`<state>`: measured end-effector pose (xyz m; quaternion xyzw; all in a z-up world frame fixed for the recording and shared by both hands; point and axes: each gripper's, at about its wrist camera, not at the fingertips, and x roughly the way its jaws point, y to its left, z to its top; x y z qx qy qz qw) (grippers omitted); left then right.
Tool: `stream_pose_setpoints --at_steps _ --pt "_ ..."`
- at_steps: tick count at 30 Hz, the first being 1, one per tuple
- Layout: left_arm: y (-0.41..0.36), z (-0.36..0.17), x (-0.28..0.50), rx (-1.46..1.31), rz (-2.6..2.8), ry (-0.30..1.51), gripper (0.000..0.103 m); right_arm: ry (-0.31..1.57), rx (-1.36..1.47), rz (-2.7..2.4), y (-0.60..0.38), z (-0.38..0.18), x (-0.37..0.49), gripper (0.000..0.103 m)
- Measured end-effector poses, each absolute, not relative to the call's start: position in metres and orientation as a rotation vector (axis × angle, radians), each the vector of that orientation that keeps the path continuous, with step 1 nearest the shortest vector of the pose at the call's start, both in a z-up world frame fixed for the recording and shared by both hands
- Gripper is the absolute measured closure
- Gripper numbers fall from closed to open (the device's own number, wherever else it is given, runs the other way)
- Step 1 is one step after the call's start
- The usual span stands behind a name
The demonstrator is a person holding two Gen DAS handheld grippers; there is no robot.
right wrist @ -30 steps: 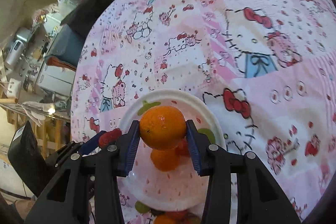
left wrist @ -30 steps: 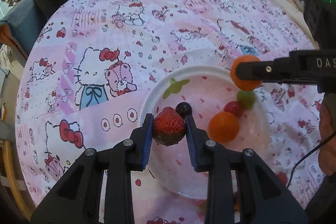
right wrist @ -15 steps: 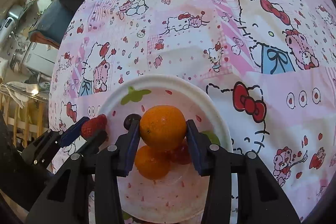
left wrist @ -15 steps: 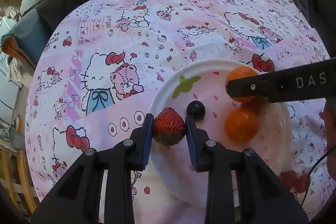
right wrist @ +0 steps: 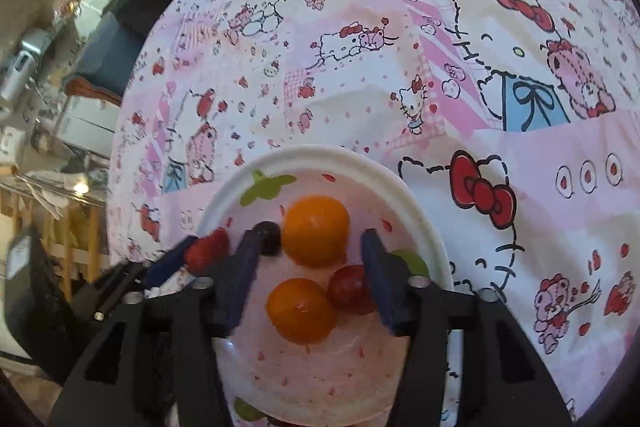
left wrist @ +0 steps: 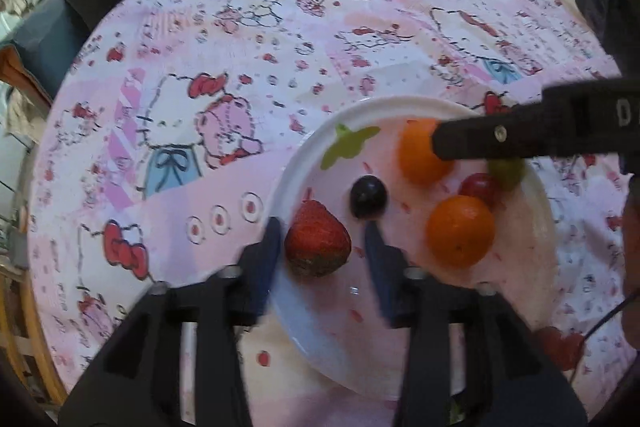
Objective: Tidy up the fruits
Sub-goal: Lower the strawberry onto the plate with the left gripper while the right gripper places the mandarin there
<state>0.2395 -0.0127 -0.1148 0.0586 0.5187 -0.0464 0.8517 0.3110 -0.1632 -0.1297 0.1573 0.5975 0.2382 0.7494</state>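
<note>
Both tools' jaws have just opened, leaving the strawberry and orange on the plate.

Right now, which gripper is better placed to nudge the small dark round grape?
Left. The dark round grape lies just past the left gripper, beside the red strawberry; its jaws have just been opening. The right gripper straddles an orange mandarin.

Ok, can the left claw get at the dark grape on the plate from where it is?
Probably yes. The left claw has just opened, and the strawberry sits loose between its fingers. The dark grape lies just beyond with nothing over it, though the strawberry is partly in the way.
</note>
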Motion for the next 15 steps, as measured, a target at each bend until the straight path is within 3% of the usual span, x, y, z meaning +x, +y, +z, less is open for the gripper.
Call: stream_pose_setpoints --at_steps 3,4,6,8,15 --pt "-0.017 -0.111 0.236 0.135 -0.086 1.076 0.025 1.283 0.348 0.514 -0.166 -0.123 0.312 0.033" --pt "-0.018 -0.11 0.235 0.134 -0.089 1.072 0.023 1.277 0.351 0.516 -0.167 -0.121 0.312 0.031" --pt "-0.019 -0.107 0.235 0.117 -0.101 1.079 0.023 1.274 0.362 0.511 -0.171 -0.118 0.313 0.03" --pt "-0.016 -0.102 0.234 0.096 -0.098 1.072 0.023 1.262 0.372 0.499 -0.175 -0.113 0.314 0.018" --pt "0.0 -0.075 0.225 0.021 -0.069 1.028 0.023 1.173 0.344 0.473 -0.198 -0.076 0.305 0.015"
